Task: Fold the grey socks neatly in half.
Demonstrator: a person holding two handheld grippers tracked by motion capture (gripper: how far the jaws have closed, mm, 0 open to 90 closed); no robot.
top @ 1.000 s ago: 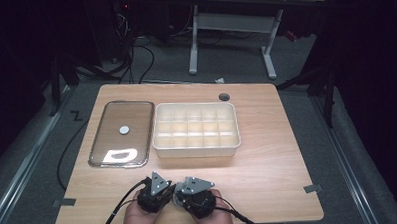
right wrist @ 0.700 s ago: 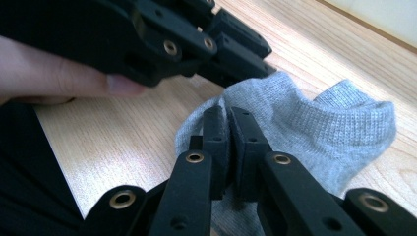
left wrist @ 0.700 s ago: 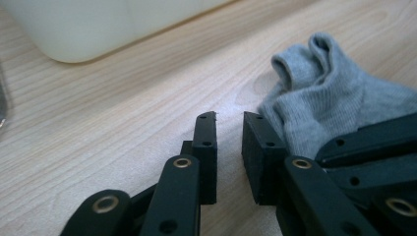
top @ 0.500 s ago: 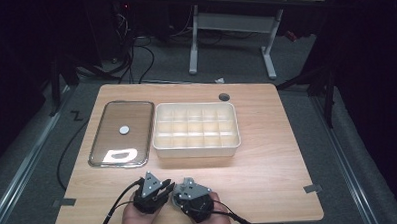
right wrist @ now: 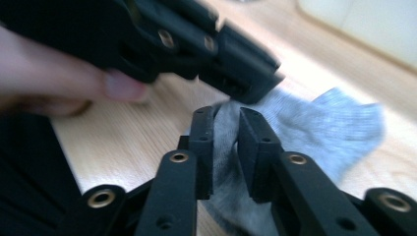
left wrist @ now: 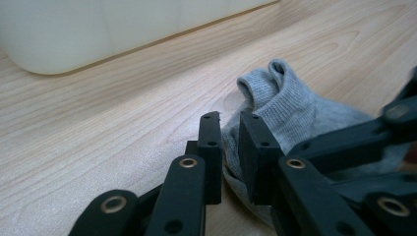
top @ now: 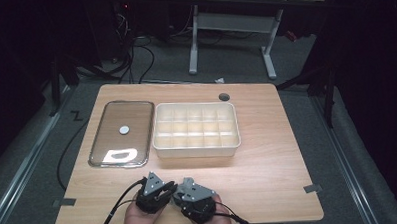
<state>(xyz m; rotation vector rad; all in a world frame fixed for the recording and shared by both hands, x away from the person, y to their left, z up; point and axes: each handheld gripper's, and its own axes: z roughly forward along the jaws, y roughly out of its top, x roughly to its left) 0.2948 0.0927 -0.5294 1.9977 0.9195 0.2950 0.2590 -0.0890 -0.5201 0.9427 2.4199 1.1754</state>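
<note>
Fingers of left gripper (left wrist: 230,152) narrow, closing on sock (left wrist: 300,115) edge; right gripper (right wrist: 226,147) fingers just eased, sock fold between them. Sock low on desk (top: 268,164), likely for folding.

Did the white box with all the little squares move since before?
No. In the high view the white box sits beside the clear lid, under the table's round hole, same as earlier.
</note>
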